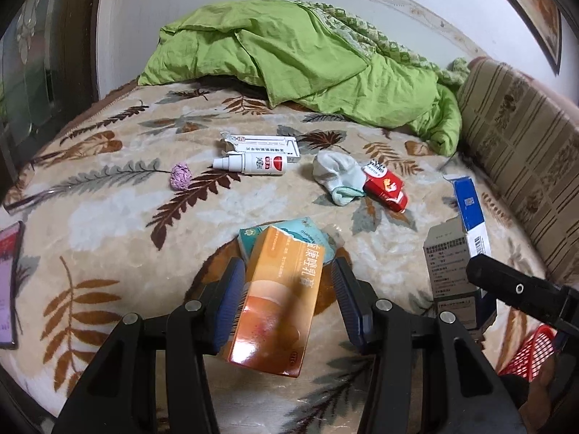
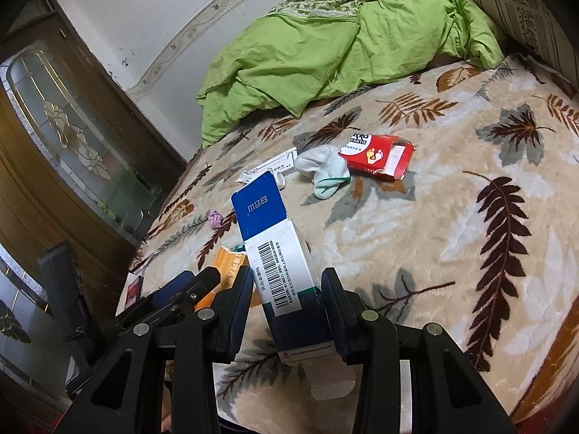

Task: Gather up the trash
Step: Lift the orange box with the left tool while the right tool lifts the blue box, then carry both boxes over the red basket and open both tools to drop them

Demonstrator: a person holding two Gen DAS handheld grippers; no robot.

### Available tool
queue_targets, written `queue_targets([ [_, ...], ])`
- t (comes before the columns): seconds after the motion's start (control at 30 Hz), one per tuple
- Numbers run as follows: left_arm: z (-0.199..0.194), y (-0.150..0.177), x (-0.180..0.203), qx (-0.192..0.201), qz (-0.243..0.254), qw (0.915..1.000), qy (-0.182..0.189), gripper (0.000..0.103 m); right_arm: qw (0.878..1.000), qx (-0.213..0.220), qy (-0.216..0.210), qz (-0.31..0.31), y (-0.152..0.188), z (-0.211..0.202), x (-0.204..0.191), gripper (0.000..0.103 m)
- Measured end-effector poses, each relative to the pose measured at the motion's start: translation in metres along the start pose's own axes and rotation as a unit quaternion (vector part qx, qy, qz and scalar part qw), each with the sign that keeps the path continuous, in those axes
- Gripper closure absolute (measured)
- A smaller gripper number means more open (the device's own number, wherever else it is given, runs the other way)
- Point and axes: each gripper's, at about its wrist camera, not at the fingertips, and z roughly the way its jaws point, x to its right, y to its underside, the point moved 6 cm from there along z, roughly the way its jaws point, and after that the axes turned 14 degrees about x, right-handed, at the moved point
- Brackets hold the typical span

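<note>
Two boxes in hand, one per gripper. The left gripper point(image 1: 286, 307) has its jaws partly closed on an orange box point(image 1: 275, 300), pads on its long sides, box tilted with its torn top end pointing away. The right gripper point(image 2: 286, 311) is clamped narrower on a blue-and-white box point(image 2: 278, 271), barcode side up, its bottom flap hanging open below the pads. Both boxes look like light empty cardboard, so I'd keep the squeeze gentle or they'll crush and slip; the orange one sits skewed, so move it slowly. A red mesh basket point(image 1: 532, 350) shows at the lower right edge of the left view, likely the bin: bring each box over its rim before letting go, one at a time so the grippers don't collide. Left on the leaf-print blanket point(image 1: 108, 224), near to far: a teal packet point(image 1: 249, 238) just behind the orange box, a grey box point(image 1: 448, 264) standing at the right, a torn red box point(image 1: 385, 190) touching a white sock point(image 1: 336, 177), a purple wad point(image 1: 180, 177), and a white spray bottle point(image 1: 253, 163) beside a flattened white carton point(image 1: 260, 143). The sock is probably not trash. Green duvet point(image 1: 289, 58) heaped at the back.
</note>
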Motion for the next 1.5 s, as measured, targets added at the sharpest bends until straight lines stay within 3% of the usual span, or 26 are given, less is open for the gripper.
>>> queue_targets([
  [0.33, 0.004, 0.002, -0.008, -0.011, -0.027, 0.9996, 0.009, 0.054, 1.000, 0.002, -0.003, 0.014, -0.002, -0.008, 0.003, 0.061],
  [0.47, 0.007, 0.004, -0.007, -0.016, -0.004, 0.9998, -0.014, 0.054, 1.000, 0.001, -0.002, 0.020, -0.004, -0.009, 0.007, 0.061],
  [0.7, 0.015, 0.018, -0.001, -0.052, 0.019, 0.9983, -0.018, 0.037, 1.000, -0.009, -0.008, 0.023, 0.002, -0.006, 0.008, 0.061],
  [0.87, 0.028, 0.031, -0.001, -0.086, 0.037, 0.9949, -0.037, 0.038, 1.000, -0.012, -0.011, 0.023, 0.005, -0.004, 0.008, 0.061],
  [0.9, 0.031, 0.033, -0.003, -0.091, 0.034, 0.9945, -0.039, 0.047, 1.000, -0.012, -0.011, 0.023, 0.005, -0.003, 0.008, 0.061],
  [1.03, 0.033, 0.035, -0.011, -0.097, 0.005, 0.9947, -0.034, 0.049, 1.000, -0.013, -0.011, 0.025, 0.005, -0.004, 0.009, 0.061],
  [1.27, 0.016, 0.018, 0.005, -0.053, -0.003, 0.9984, 0.018, 0.049, 1.000, -0.008, -0.012, 0.027, 0.003, -0.008, 0.008, 0.061],
  [1.5, -0.014, 0.001, 0.053, -0.025, 0.018, 0.9956, 0.088, 0.049, 0.998, 0.002, -0.016, 0.060, -0.006, -0.039, 0.018, 0.061],
])
